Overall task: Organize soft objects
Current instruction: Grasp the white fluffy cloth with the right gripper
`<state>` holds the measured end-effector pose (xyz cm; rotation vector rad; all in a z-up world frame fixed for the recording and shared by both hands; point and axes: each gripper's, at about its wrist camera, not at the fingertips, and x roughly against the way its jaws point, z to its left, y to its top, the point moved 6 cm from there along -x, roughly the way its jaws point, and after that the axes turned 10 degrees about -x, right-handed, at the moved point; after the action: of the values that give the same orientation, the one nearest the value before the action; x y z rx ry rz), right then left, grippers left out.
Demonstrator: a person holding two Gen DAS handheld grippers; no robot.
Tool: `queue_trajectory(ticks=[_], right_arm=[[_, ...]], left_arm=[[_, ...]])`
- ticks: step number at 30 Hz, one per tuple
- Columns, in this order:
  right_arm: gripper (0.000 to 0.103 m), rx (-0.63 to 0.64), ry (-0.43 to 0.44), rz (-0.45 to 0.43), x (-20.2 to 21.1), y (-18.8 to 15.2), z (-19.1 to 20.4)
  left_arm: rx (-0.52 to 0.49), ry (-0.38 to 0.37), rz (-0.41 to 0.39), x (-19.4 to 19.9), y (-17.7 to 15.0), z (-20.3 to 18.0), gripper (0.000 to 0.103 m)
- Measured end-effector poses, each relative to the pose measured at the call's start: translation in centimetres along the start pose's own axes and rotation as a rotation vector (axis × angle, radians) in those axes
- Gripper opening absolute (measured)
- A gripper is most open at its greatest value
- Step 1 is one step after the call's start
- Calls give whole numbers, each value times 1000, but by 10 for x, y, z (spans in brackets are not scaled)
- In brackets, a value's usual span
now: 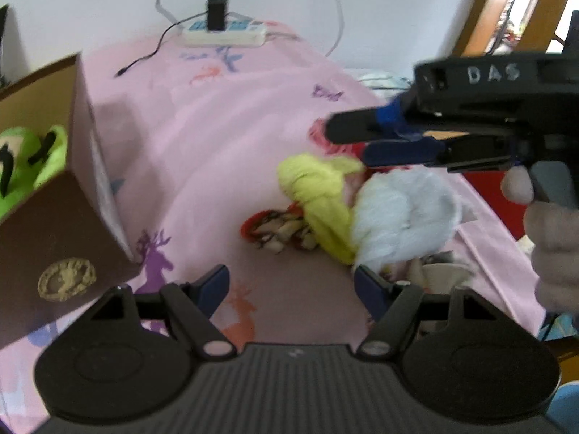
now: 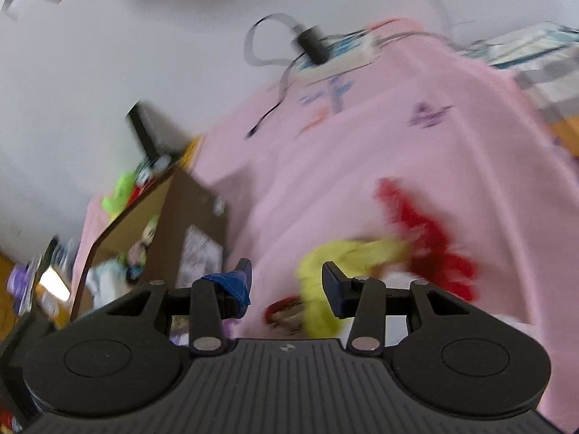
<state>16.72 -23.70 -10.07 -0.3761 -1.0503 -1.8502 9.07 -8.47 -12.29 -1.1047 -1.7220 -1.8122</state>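
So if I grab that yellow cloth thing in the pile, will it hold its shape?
Probably not. The yellow cloth lies crumpled and folded, so it should drape limp. It looks thin, likely light. It overlaps the white fluffy item, so lifting may drag that along.

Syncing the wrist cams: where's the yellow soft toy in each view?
Left wrist: yellow soft toy right of centre, on the pink blanket, against a white fluffy toy.
Right wrist: lower centre, just beyond the fingertips.
Shared landmark: power strip at the blanket's far end.

A matt pink cloth sheet (image 1: 224, 137) carries a fluffy white plush (image 1: 401, 217), yellow fabric (image 1: 318, 195) and a cardboard box (image 1: 54, 238).
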Motion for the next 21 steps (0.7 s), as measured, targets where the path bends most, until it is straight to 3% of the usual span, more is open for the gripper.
queue_trajectory(ticks=[4, 7, 12, 15, 19, 21], right_arm=[[28, -1, -109, -61, 17, 2, -24], [28, 43, -205, -55, 18, -6, -41], [28, 62, -133, -9, 24, -22, -35], [28, 102, -99, 12, 19, -30, -23], [28, 35, 8, 123, 10, -39, -14], [28, 36, 7, 133, 7, -43, -12]], left_arm=[[-47, -64, -45, 6, 10, -14, 74], [-108, -110, -54, 3, 16, -29, 74], [-174, -167, 9, -14, 12, -49, 75], [-108, -202, 41, -22, 7, -42, 76], [-23, -217, 53, -24, 3, -29, 77], [-6, -208, 59, -25, 1, -25, 79]])
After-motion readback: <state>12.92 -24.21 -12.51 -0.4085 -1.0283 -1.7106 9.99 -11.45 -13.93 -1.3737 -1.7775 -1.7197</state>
